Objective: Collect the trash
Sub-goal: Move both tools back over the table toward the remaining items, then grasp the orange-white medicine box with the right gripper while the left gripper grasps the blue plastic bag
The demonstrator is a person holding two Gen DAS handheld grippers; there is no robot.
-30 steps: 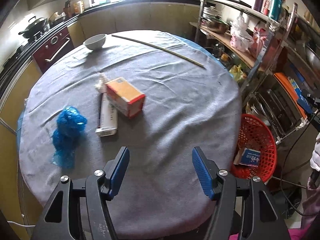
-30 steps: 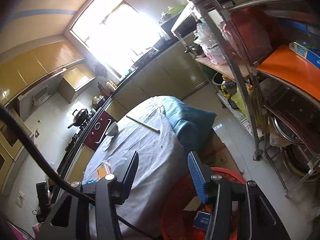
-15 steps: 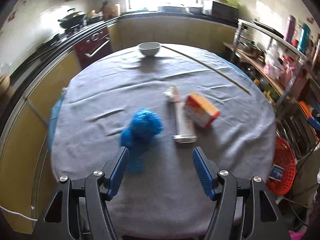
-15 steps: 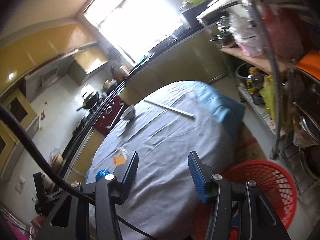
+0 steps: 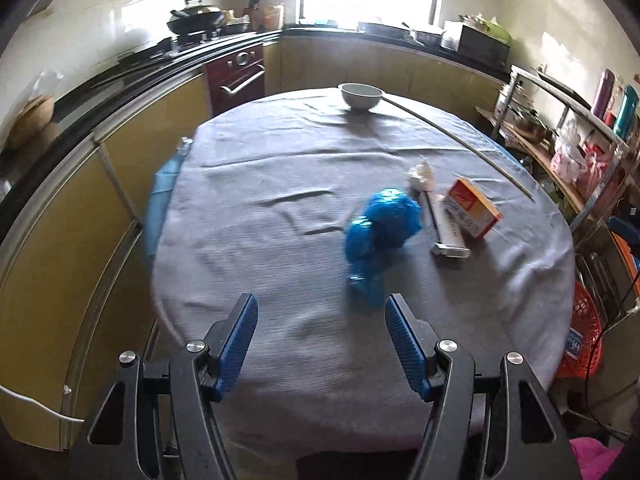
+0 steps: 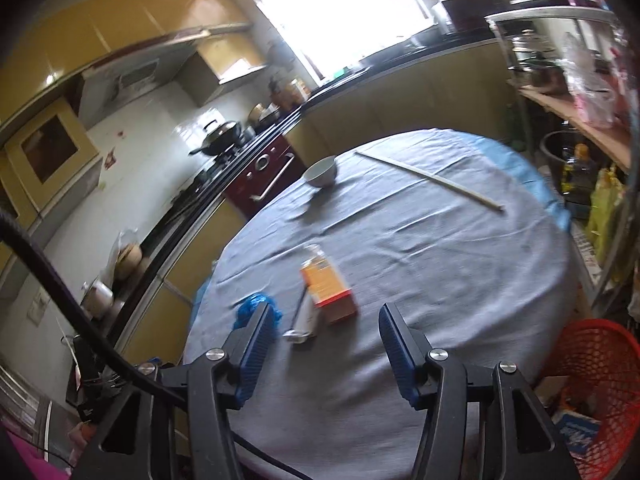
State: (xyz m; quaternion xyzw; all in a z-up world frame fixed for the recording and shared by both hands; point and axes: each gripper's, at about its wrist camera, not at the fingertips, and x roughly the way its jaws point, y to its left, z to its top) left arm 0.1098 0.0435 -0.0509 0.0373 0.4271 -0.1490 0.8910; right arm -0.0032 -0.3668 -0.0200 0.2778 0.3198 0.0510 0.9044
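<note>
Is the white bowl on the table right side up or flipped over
Right side up: the white bowl stands on the table with its open rim facing upward. Its contents cannot be seen.

Both my views have swung left across the kitchen. Left view: the crumpled blue bag (image 5: 382, 236) went from far left of the frame to just ahead of my left gripper (image 5: 321, 326), close to its right finger; orange box (image 5: 472, 213) and white tube (image 5: 446, 224) slid to the right side, red basket (image 5: 585, 340) is now cut off at the right edge. Right view: it pointed past the table edge at the shelving and basket, now looks onto the grey tablecloth (image 6: 420, 264), with box and tube ahead of my right gripper (image 6: 327, 330). Its jaws have just been opening, nothing between them.
</note>
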